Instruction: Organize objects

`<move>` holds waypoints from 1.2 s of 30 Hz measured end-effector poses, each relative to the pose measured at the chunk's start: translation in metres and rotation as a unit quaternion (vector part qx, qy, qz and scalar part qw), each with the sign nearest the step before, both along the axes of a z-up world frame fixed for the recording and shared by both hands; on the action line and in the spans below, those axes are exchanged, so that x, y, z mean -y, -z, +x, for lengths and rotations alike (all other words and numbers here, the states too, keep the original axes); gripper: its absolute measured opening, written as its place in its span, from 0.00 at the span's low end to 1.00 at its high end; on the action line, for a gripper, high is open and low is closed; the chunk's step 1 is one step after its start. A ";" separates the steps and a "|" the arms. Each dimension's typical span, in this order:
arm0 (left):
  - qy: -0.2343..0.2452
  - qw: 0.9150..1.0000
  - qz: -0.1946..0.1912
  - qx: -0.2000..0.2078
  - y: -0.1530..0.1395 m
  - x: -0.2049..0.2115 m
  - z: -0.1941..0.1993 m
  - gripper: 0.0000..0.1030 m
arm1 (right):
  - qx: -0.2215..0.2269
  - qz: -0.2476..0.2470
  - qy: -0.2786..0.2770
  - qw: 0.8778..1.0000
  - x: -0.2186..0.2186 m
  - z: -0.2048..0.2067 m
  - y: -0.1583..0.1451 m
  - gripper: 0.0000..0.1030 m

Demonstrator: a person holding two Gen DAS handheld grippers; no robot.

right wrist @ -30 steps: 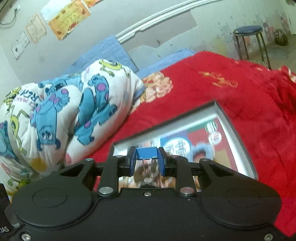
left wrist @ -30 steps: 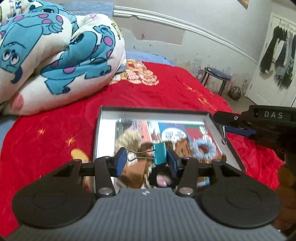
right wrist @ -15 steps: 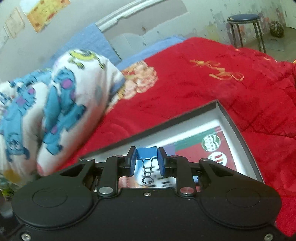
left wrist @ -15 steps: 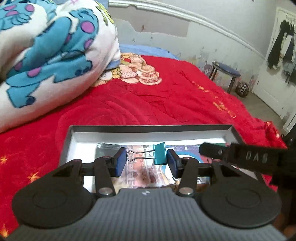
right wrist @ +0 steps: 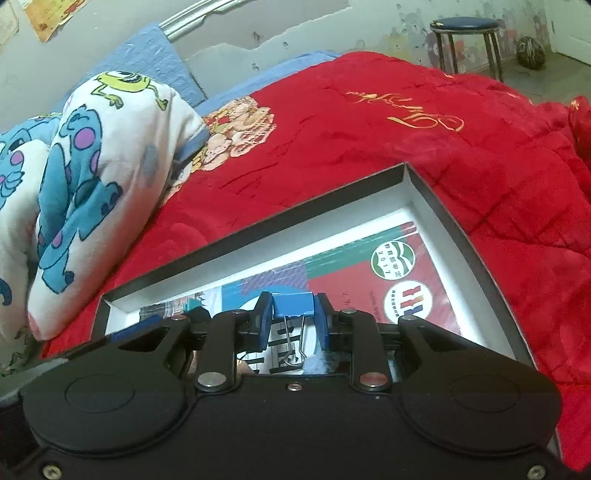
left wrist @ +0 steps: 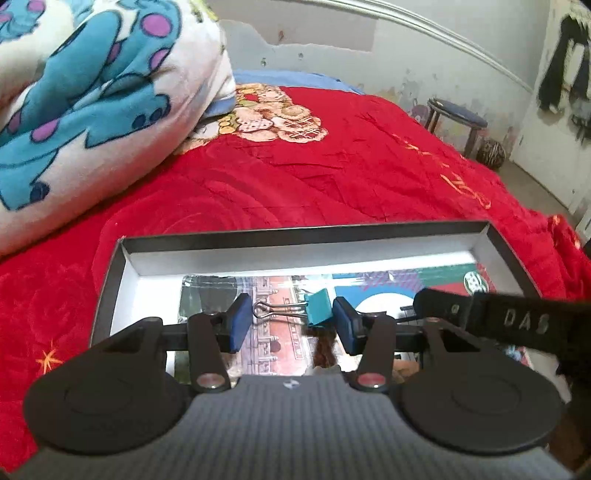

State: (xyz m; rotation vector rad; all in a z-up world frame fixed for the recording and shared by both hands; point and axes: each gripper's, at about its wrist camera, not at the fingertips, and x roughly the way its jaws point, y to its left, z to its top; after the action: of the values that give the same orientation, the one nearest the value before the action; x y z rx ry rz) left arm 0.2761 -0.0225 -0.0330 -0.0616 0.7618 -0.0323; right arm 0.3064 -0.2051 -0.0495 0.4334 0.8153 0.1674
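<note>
My left gripper (left wrist: 288,321) is shut on a teal binder clip (left wrist: 318,307), held sideways with its wire handles pointing left, low over the box. My right gripper (right wrist: 293,326) is shut on a blue binder clip (right wrist: 293,305), its wire handles hanging down. Both hover inside a shallow black-rimmed box (left wrist: 295,230) (right wrist: 436,195) on the red bedspread. The box floor holds colourful printed sheets (right wrist: 402,273). The right gripper's black body (left wrist: 517,319) crosses the right side of the left wrist view.
A rolled white blanket with blue monsters (left wrist: 92,99) (right wrist: 81,177) lies to the left of the box. The red bedspread (left wrist: 332,184) stretches beyond it. A round stool (right wrist: 465,33) stands on the floor by the far wall.
Both grippers have moved forward and lower over the box, each still holding its clip. The box's far rim now sits closer in both views.
</note>
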 end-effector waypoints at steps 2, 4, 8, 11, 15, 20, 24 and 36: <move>0.003 1.000 0.005 0.001 0.001 0.002 0.000 0.55 | 0.000 0.006 0.002 1.000 0.002 0.001 0.001 0.23; 0.003 1.000 0.006 0.003 0.002 0.003 -0.001 0.57 | 0.000 0.008 0.002 1.000 0.003 0.001 0.001 0.23; 0.006 1.000 0.010 0.005 0.003 0.005 -0.002 0.62 | -0.001 0.011 0.004 1.000 0.004 0.001 0.001 0.23; 0.008 1.000 0.015 0.006 0.003 0.006 -0.002 0.62 | -0.001 0.010 0.004 1.000 0.004 0.001 0.002 0.24; 0.012 1.000 0.009 0.009 0.002 0.006 -0.003 0.67 | 0.001 0.016 0.006 1.000 0.005 0.000 0.003 0.24; 0.014 1.000 0.001 0.026 -0.006 0.001 -0.011 0.77 | 0.018 0.056 0.012 0.998 0.011 -0.004 0.002 0.33; -0.008 0.999 0.002 0.049 -0.028 -0.010 -0.022 0.80 | 0.063 0.092 0.001 0.994 0.015 -0.016 -0.016 0.43; -0.047 0.987 -0.056 0.142 -0.120 -0.048 -0.108 1.00 | 0.179 0.032 -0.005 0.983 0.016 -0.110 -0.100 0.84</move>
State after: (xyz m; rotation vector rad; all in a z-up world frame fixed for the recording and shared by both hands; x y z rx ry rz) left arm 0.1681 0.0253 0.0874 -0.1956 0.4712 0.0057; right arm 0.1960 -0.2211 0.0508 0.4436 0.4593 0.2730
